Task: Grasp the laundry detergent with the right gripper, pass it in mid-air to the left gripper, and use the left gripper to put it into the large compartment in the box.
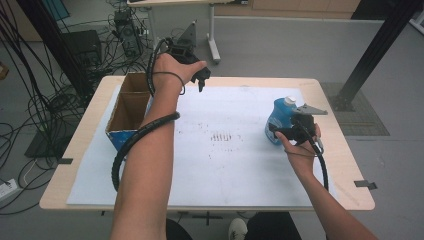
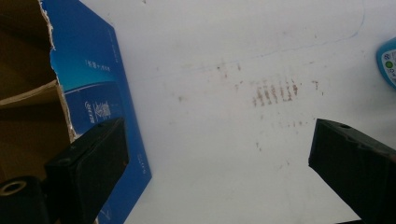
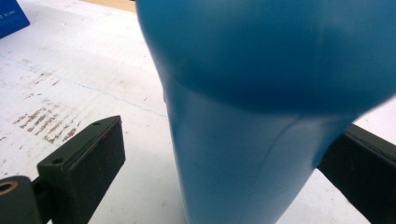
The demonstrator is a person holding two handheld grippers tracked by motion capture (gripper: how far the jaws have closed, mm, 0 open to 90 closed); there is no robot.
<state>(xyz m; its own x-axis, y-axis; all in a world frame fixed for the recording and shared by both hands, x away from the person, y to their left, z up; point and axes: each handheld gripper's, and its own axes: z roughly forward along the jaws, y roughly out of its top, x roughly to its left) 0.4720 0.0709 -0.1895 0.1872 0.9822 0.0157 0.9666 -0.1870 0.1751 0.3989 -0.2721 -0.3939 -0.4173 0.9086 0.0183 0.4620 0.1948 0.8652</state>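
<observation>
Blue bottle [image 3: 261, 116] was smooth, semi-gloss plastic. Box [image 1: 131, 107] was raw brown cardboard inside, with glossy blue print outside. Table [image 1: 330, 100] edge looked like pale wood.

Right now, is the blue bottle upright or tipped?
Upright: the blue bottle stands on the table, cap up, between the right gripper's open jaws.

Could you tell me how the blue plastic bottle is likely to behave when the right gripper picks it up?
The blue plastic bottle looks smooth and curved, so it may slip between the right gripper's open jaws. Standing tall with a narrower waist, it could tip if nudged.
</observation>
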